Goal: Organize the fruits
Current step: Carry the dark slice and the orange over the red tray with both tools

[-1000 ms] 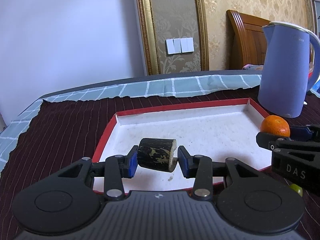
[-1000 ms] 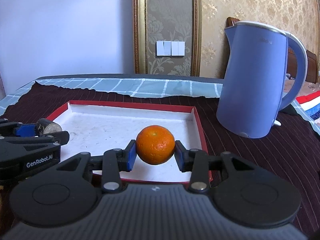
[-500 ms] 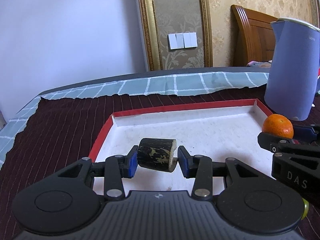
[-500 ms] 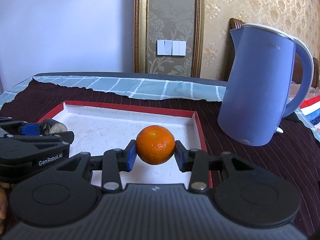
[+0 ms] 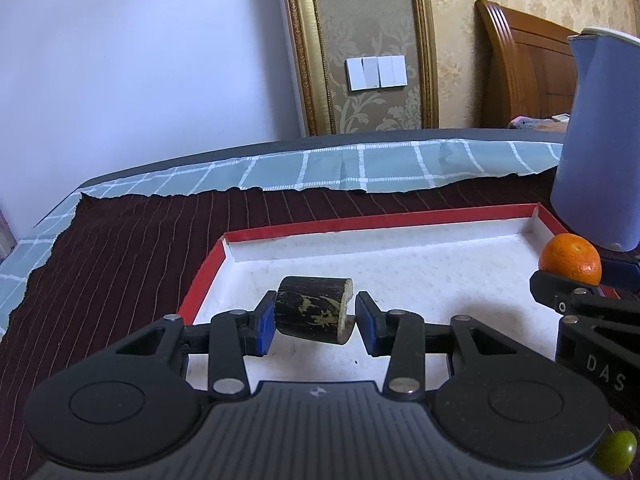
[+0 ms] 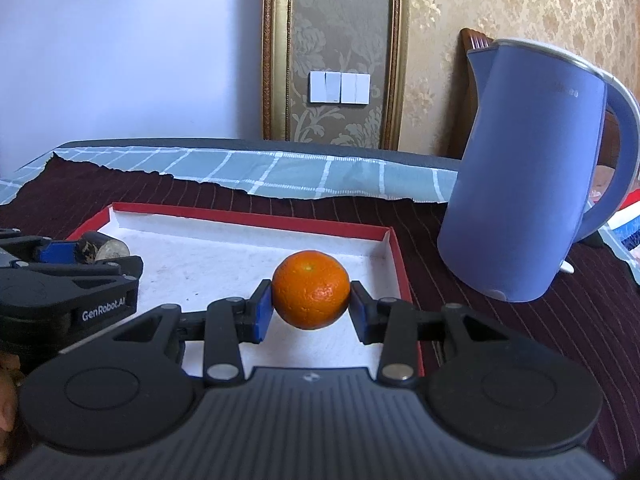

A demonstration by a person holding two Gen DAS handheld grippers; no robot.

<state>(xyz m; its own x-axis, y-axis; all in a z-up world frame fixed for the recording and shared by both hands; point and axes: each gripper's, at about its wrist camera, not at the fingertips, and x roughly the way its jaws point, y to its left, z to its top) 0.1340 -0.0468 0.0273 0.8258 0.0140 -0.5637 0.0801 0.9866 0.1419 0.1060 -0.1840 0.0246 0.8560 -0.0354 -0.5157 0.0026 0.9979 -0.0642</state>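
My left gripper [image 5: 315, 320] is shut on a short dark cylinder piece with a pale cut end [image 5: 314, 310], held over the near left part of a red-rimmed white tray [image 5: 400, 224]. An orange [image 6: 311, 289] sits clamped in my right gripper [image 6: 311, 310], which hangs above the tray's near right part [image 6: 248, 220]. Each gripper shows in the other's view: the right one with its orange [image 5: 570, 258] at the right edge, the left one with the dark piece [image 6: 102, 249] at the left edge.
A tall blue kettle [image 6: 528, 172] stands on the dark striped cloth just right of the tray. A small green fruit [image 5: 614, 450] lies near the bottom right of the left wrist view. A checked teal cloth [image 5: 360, 168] covers the table's far side.
Both grippers have moved forward over the tray with their loads still held. The tray and kettle now appear closer and shifted rightward in the views.
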